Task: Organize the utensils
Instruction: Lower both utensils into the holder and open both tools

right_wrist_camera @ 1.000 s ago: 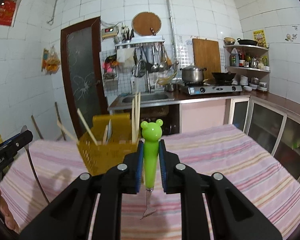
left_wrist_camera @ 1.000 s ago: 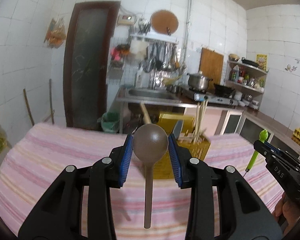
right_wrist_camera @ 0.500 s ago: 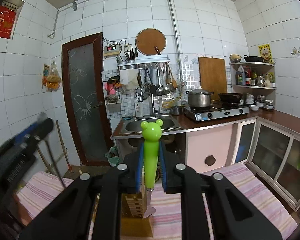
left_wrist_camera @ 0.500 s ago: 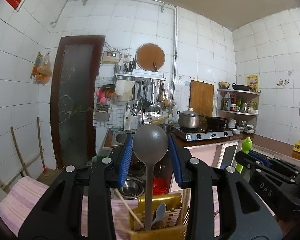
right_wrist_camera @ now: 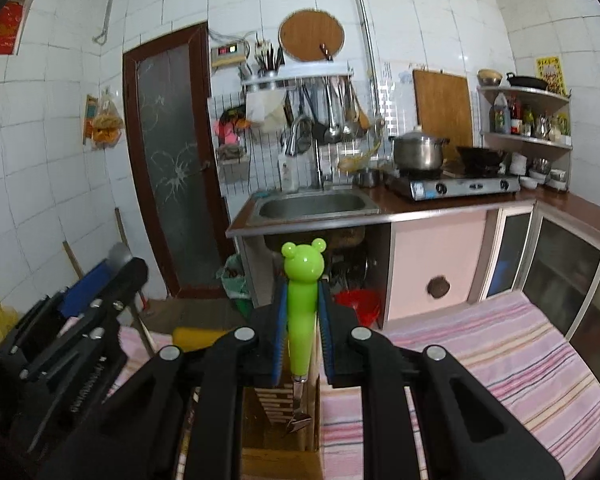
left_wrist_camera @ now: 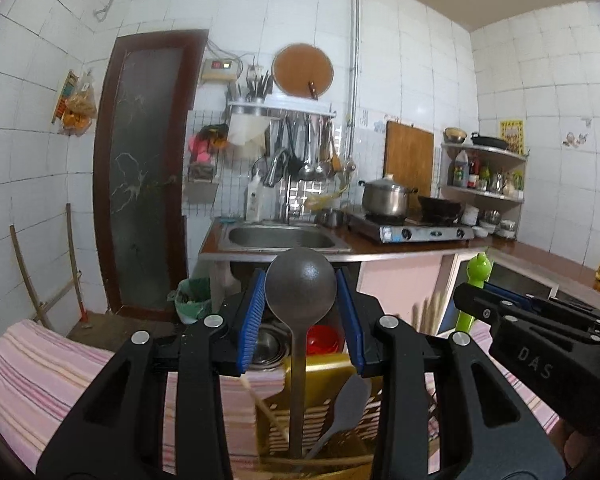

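- Left hand-held gripper: clamped on the bowl of the grey spoon, handle hanging down into the yellow utensil holder on the striped tabletop. Keep the handle vertical, clear of the grey spatula and chopsticks, before you let go.
- Right hand-held gripper: closed on the green frog-head fork, tines down over a slot. Lower it straight.
- Left view shows the holder's contents; right view shows only the fork tines and the divider.
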`<action>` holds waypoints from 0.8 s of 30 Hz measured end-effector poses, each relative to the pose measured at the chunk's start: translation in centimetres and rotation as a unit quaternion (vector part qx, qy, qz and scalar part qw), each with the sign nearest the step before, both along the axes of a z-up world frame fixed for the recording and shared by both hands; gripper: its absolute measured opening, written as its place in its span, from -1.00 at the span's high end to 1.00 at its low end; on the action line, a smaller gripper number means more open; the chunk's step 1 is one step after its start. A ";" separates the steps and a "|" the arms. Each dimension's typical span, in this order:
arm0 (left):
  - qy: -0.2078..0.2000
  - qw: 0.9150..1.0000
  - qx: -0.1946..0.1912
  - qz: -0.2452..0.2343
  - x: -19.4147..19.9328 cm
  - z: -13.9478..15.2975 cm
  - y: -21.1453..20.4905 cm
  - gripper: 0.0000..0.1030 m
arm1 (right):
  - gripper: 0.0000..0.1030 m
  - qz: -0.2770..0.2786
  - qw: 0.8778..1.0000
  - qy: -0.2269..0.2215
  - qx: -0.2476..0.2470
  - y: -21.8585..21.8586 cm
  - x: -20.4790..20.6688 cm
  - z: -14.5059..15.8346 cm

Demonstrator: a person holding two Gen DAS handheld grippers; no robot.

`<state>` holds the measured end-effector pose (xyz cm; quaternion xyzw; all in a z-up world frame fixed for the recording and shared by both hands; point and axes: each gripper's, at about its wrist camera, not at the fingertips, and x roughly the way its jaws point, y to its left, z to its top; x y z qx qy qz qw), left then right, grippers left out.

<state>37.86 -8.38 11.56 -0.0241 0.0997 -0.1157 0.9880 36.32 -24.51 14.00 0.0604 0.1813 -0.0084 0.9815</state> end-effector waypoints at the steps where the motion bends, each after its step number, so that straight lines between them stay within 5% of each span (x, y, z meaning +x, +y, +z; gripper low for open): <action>1: 0.003 1.000 0.001 0.002 0.0 -0.3 0.1 0.32 | 0.70 0.000 1.000 0.005 0.000 0.0 0.3 -0.3; 4: 0.023 1.000 0.006 0.008 -0.1 -1.2 0.7 0.30 | 0.70 0.001 1.000 0.030 0.008 -0.1 1.2 -1.6; 9: 0.036 0.999 -0.004 0.025 -2.1 -0.5 2.2 -0.27 | 0.66 0.006 0.998 0.054 0.013 -0.5 1.2 -3.0; 11: 0.030 0.999 0.002 0.027 -3.7 0.6 2.5 -0.42 | 0.12 0.000 0.999 0.049 0.008 -1.0 0.0 -2.3; 13: 0.021 0.999 0.002 0.029 -5.6 1.7 3.1 -0.61 | -0.19 -0.010 1.000 0.027 0.004 -1.9 -2.1 -0.9; 15: 0.004 0.999 0.004 0.036 -8.2 2.7 3.9 -0.88 | -0.32 -0.009 1.000 0.015 -0.002 -2.5 -4.1 0.4; 20: 0.015 1.000 0.004 0.022 -13.8 3.3 5.1 -0.90 | -0.85 -0.001 1.000 -0.009 -0.010 -2.7 -11.2 1.5; 24: 0.030 0.999 0.005 0.024 -18.6 1.3 5.9 -0.90 | -0.91 0.015 1.000 -0.017 -0.019 -1.6 -16.8 -0.4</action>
